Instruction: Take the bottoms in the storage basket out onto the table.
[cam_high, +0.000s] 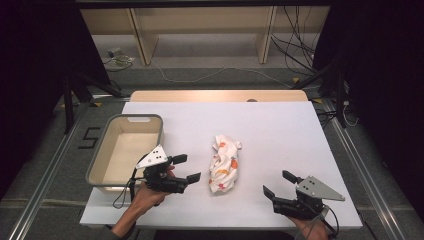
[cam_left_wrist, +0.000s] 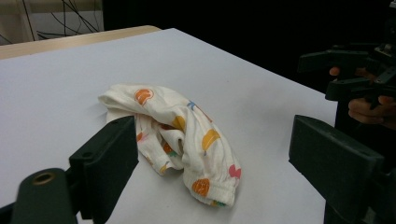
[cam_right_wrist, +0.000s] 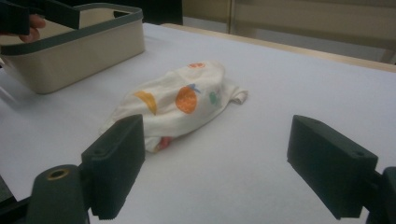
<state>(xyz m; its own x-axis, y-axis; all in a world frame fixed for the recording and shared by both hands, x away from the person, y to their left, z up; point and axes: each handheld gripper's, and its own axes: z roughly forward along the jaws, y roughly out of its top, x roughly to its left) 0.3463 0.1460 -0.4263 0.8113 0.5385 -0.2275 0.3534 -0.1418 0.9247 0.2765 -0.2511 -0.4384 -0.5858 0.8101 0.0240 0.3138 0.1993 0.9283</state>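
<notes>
A: Start at the left gripper (cam_high: 187, 168). How do its jaws stand?

B: Wide apart, nothing between the pads. It hovers near the desk's front edge, just beside the bin's front right corner, jaws aimed at the crumpled cloth (cam_high: 224, 164). Its own camera frames the cloth (cam_left_wrist: 177, 140) between the two jaws, untouched.

A: And the right gripper (cam_high: 279, 185)?

B: Also spread open and empty, near the front right corner of the desk, well apart from the cloth. From its camera the cloth (cam_right_wrist: 180, 103) lies ahead, nearer the left jaw.

A: Where is the cloth exactly?

B: About the middle of the white desk (cam_high: 280, 130), a little toward the front, lying long from front to back.

A: Anything hard to make out?

B: What garment it is; the folds hide that. White fabric with orange, yellow and pink prints is all I can tell. The right hand is cut off by the bottom edge of the high view.

A: What does one view add?

B: The high view shows the beige bin (cam_high: 98, 159) with grey rim is empty inside; the right gripper view gives just its outer wall (cam_right_wrist: 88, 51).
</notes>
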